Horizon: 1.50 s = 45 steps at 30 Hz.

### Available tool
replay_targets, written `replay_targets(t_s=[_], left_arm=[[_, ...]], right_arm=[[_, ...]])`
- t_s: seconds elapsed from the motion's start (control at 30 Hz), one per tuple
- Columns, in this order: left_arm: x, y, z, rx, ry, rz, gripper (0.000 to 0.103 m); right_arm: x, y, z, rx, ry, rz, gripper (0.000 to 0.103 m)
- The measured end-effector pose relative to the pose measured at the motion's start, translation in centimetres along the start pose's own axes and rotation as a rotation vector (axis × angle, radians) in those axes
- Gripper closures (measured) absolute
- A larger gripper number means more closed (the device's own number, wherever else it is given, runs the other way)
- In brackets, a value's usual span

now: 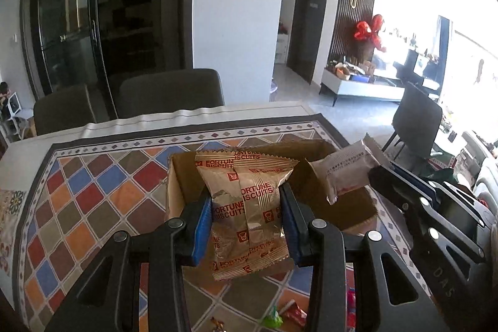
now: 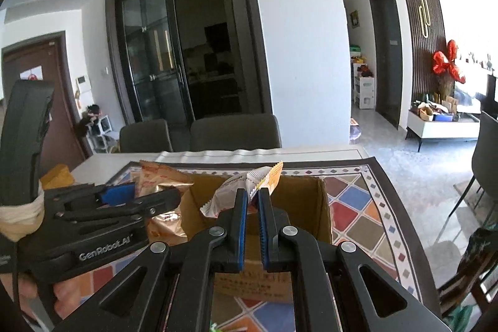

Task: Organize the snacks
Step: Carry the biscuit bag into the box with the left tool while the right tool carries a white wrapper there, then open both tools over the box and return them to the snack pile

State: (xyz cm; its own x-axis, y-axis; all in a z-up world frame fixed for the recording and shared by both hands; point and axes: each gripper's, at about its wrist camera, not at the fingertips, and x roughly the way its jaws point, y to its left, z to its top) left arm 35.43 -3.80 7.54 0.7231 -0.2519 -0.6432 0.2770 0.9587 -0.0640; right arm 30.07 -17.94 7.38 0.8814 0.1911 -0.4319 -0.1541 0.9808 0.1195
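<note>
1. Your left wrist view shows loose small wrappers (image 1: 284, 316) on the patterned tablecloth (image 1: 93, 192) at the near edge. Your right wrist view does not show them clearly, but it does show a brown door (image 2: 46, 89) at the far left.
2. Your left gripper (image 1: 247, 204) stands partly open, its blue pads pressing both sides of a gold Fortune Biscuits packet (image 1: 246, 207). The packet is off the cloth, in front of the open cardboard box (image 1: 348, 207).
3. Your right gripper (image 2: 252, 201) is pinched nearly closed on the crimped end of a white snack packet (image 2: 249, 185), which hangs over the cardboard box (image 2: 308, 201). In the left view this packet (image 1: 345, 173) sits above the box's right side.
4. Each view catches the other gripper: the right one (image 1: 404, 189) at the left view's right edge, the left one (image 2: 133, 198) at the right view's left edge.
5. Count: two grippers, two held packets, one box, two grey chair backs (image 1: 168, 92) behind the table.
</note>
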Motion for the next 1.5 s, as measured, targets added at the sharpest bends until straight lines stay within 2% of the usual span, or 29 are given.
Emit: replay_targets(t_s=[0.13,0.2,0.23,0.3,0.37,0.63,1.03,1.27,1.5], left_arm=[[1.6,0.2,0.7,0.005,0.017,0.015,0.059],[2.0,0.4,0.6,0.006,0.023,0.047,0.04],[1.9,0.5,0.5,0.004,0.016,0.06,0.039],[1.7,0.9,0.2,0.003,0.011,0.066,0.039],[1.1,1.2,-0.3,-0.004,0.009,0.082,0.038],[-3.2,1.2,-3.3,0.0,-0.016,0.125,0.032],[-9.4,1.4,-8.1,0.003,-0.07,0.133,0.027],[-10.7,1.1,-11.5,-0.007,-0.036,0.116,0.027],[-10.8,1.1,-14.8,-0.011,0.018,0.101,0.027]], right_arm=[[1.9,-0.4,0.3,-0.002,0.036,-0.014,0.095],[3.0,-0.7,0.5,0.008,0.063,-0.016,0.094],[3.6,-0.9,0.5,0.014,0.084,-0.015,0.09],[4.0,-1.1,0.0,0.017,0.115,-0.044,0.067],[3.7,-1.1,-0.3,0.005,0.102,-0.073,0.061],[0.8,0.4,-1.4,-0.022,0.109,-0.036,0.061],[-4.2,3.1,-4.2,-0.02,0.118,0.063,0.061],[-5.9,3.9,-6.9,-0.014,0.158,0.095,0.061],[-6.4,4.4,-10.0,-0.006,0.238,0.128,0.061]])
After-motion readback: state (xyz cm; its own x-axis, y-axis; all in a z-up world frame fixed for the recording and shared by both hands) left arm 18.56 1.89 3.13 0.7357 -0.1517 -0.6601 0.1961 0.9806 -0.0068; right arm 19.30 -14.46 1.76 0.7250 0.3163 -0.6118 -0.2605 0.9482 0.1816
